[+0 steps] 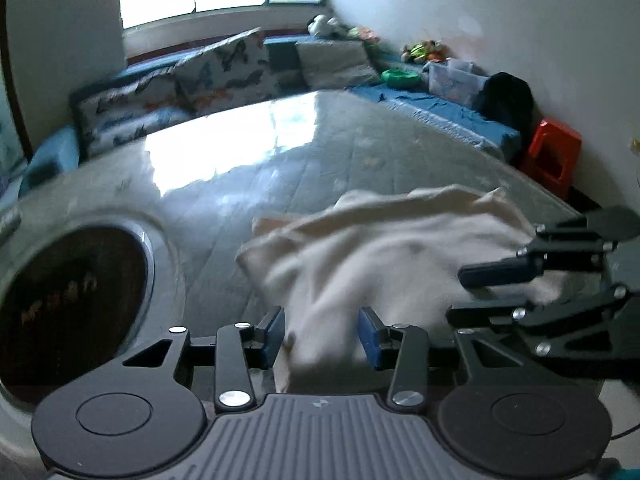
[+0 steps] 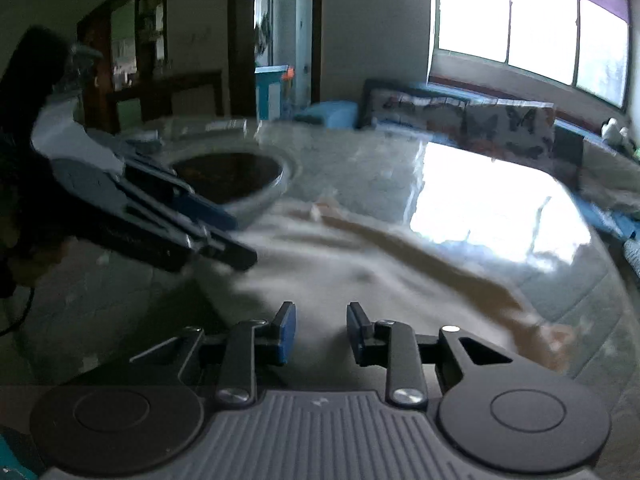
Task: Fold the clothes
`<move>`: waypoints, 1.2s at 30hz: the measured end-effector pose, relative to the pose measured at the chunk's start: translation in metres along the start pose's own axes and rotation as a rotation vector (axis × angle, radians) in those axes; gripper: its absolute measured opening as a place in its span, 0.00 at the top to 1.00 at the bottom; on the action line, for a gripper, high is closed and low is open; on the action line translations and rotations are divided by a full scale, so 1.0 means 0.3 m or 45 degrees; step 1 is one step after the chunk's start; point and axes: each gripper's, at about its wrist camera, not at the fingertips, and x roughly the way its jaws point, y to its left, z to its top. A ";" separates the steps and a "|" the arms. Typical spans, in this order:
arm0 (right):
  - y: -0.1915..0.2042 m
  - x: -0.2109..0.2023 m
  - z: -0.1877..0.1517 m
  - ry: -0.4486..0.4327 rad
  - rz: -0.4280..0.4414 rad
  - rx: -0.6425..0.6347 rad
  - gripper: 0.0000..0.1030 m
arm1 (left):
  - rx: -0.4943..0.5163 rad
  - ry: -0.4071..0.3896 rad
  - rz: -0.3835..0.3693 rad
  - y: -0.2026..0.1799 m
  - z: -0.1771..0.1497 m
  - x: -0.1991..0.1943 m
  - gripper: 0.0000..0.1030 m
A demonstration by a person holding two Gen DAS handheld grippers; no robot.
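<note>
Counter surface, glossy and grey-green under a clear cover, carries everything; window glare washes out its far half. Across its near side lies the cream garment, rumpled and partly raised, one long tan-edged strip running off toward the right in the right wrist view; both views are motion-blurred, so whether any fold is already laid cannot be told. The left gripper stands with its blue pads apart and cloth hanging between them, not pinched. The right gripper is likewise spread, poised over the cloth with nothing held. A good fold probably needs each gripper to close on a single edge, not a bunch, and the two to travel level so the layers meet squarely. A round dark-lined basin sits at the counter's left; its contents are too dim to make out.
</note>
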 end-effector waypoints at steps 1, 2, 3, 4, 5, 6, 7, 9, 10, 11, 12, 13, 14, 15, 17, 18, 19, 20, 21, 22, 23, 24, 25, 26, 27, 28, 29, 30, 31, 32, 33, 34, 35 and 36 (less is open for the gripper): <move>-0.002 0.004 -0.010 -0.010 0.004 -0.004 0.73 | -0.029 0.007 -0.014 0.013 -0.013 0.010 0.57; -0.004 0.007 -0.019 -0.019 0.008 -0.008 0.73 | -0.057 0.005 -0.036 0.026 -0.022 0.016 0.57; -0.008 0.006 -0.026 -0.024 0.012 -0.006 0.73 | -0.081 0.004 -0.056 0.037 -0.030 0.019 0.57; -0.014 -0.001 -0.030 -0.020 0.018 -0.002 0.73 | -0.088 0.006 -0.066 0.034 -0.033 0.015 0.57; -0.019 -0.008 -0.034 -0.014 0.024 -0.001 0.73 | -0.096 0.008 -0.076 0.031 -0.036 0.011 0.57; -0.023 -0.015 -0.039 -0.009 0.029 0.000 0.73 | -0.103 0.010 -0.086 0.027 -0.039 0.007 0.57; -0.025 -0.022 -0.044 -0.004 0.030 -0.006 0.73 | -0.111 0.013 -0.097 0.024 -0.042 0.003 0.57; -0.022 -0.035 -0.054 0.005 0.020 -0.035 0.73 | -0.126 0.017 -0.117 0.018 -0.048 -0.005 0.57; -0.021 -0.041 -0.059 0.009 0.015 -0.050 0.73 | -0.134 0.019 -0.127 0.015 -0.051 -0.009 0.58; -0.021 -0.048 -0.062 0.014 0.011 -0.062 0.73 | -0.141 0.021 -0.138 0.012 -0.054 -0.013 0.58; -0.023 -0.057 -0.065 0.019 0.009 -0.070 0.73 | -0.149 0.024 -0.148 0.009 -0.057 -0.017 0.58; -0.027 -0.067 -0.070 0.021 0.011 -0.076 0.73 | -0.156 0.026 -0.158 0.006 -0.060 -0.020 0.57; -0.030 -0.079 -0.075 0.020 0.013 -0.077 0.73 | -0.164 0.028 -0.168 0.003 -0.064 -0.024 0.57; -0.033 -0.092 -0.079 0.018 0.015 -0.074 0.73 | -0.171 0.030 -0.179 -0.001 -0.067 -0.028 0.56; -0.045 -0.124 -0.080 -0.010 0.021 -0.043 0.73 | -0.175 0.016 -0.166 0.001 -0.064 -0.048 0.56; -0.056 -0.144 -0.080 -0.027 0.012 -0.009 0.73 | -0.176 -0.003 -0.147 0.006 -0.059 -0.063 0.56; -0.073 -0.166 -0.080 -0.045 -0.010 0.039 0.73 | -0.179 -0.022 -0.130 0.011 -0.053 -0.078 0.56; -0.092 -0.186 -0.083 -0.060 -0.030 0.096 0.73 | -0.185 -0.042 -0.126 0.013 -0.046 -0.092 0.56; -0.113 -0.202 -0.090 -0.073 -0.049 0.160 0.73 | -0.188 -0.062 -0.123 0.014 -0.038 -0.106 0.56; -0.130 -0.215 -0.099 -0.080 -0.067 0.209 0.73 | -0.180 -0.082 -0.124 0.010 -0.030 -0.114 0.58; -0.144 -0.224 -0.111 -0.082 -0.082 0.241 0.73 | -0.170 -0.099 -0.127 0.004 -0.023 -0.121 0.58; -0.160 -0.234 -0.123 -0.082 -0.105 0.269 0.73 | -0.154 -0.109 -0.135 -0.007 -0.017 -0.119 0.58; -0.177 -0.238 -0.138 -0.072 -0.129 0.291 0.73 | -0.139 -0.117 -0.144 -0.018 -0.011 -0.116 0.58; -0.190 -0.237 -0.156 -0.054 -0.145 0.313 0.75 | -0.128 -0.112 -0.154 -0.027 -0.009 -0.104 0.59; -0.199 -0.237 -0.167 -0.043 -0.154 0.326 0.78 | -0.119 -0.106 -0.162 -0.035 -0.008 -0.090 0.59; -0.202 -0.239 -0.170 -0.041 -0.155 0.328 0.78 | -0.118 -0.087 -0.159 -0.036 -0.009 -0.069 0.60; -0.205 -0.242 -0.174 -0.039 -0.156 0.331 0.78 | -0.117 -0.067 -0.156 -0.036 -0.012 -0.048 0.60; -0.208 -0.244 -0.177 -0.037 -0.157 0.333 0.78 | -0.114 -0.041 -0.147 -0.031 -0.020 -0.025 0.60; -0.210 -0.245 -0.172 -0.039 -0.159 0.329 0.78 | -0.117 -0.017 -0.130 -0.020 -0.029 -0.006 0.60; -0.210 -0.244 -0.157 -0.044 -0.160 0.317 0.78 | -0.133 -0.013 -0.138 -0.006 -0.037 0.000 0.60; -0.210 -0.243 -0.143 -0.049 -0.161 0.306 0.78 | -0.149 -0.008 -0.146 0.007 -0.043 0.005 0.60; -0.210 -0.243 -0.128 -0.053 -0.162 0.294 0.78 | -0.163 -0.006 -0.152 0.013 -0.044 0.003 0.60; -0.209 -0.242 -0.114 -0.058 -0.163 0.282 0.78 | -0.165 -0.007 -0.151 0.016 -0.042 -0.001 0.60; -0.211 -0.233 -0.097 -0.062 -0.158 0.277 0.78 | -0.156 -0.012 -0.144 0.015 -0.040 -0.005 0.60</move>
